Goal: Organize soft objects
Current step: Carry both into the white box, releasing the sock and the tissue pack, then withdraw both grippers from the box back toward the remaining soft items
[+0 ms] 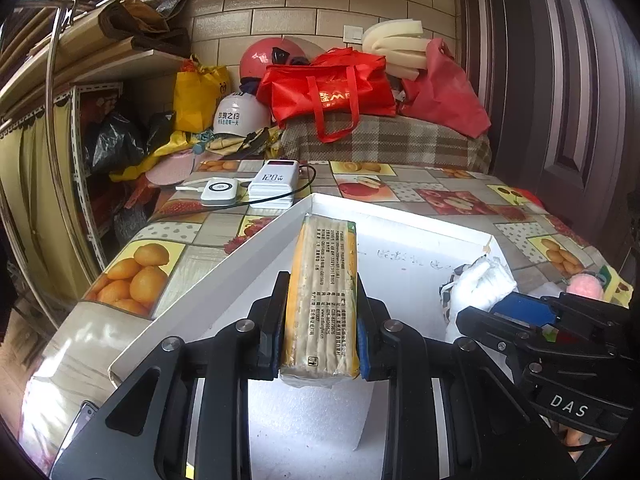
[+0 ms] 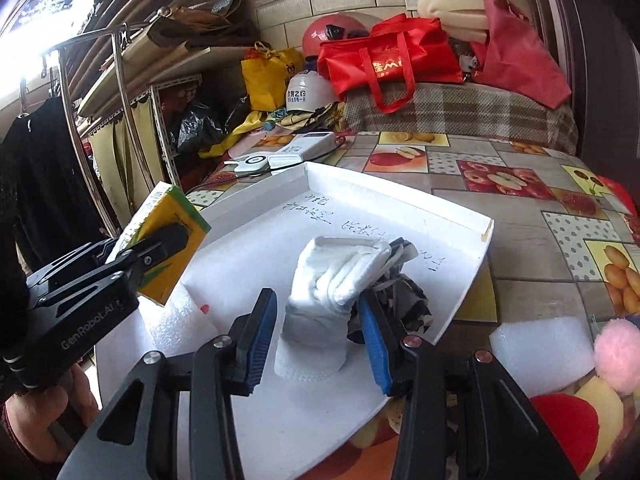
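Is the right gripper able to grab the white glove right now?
Probably yes. The right gripper is open, with the white glove lying in the white tray just beyond its fingers, and nothing blocking.

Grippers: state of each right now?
Left gripper: closed on the yellow tissue pack, held above the white tray.
Right gripper: open, fingers either side of the white glove.
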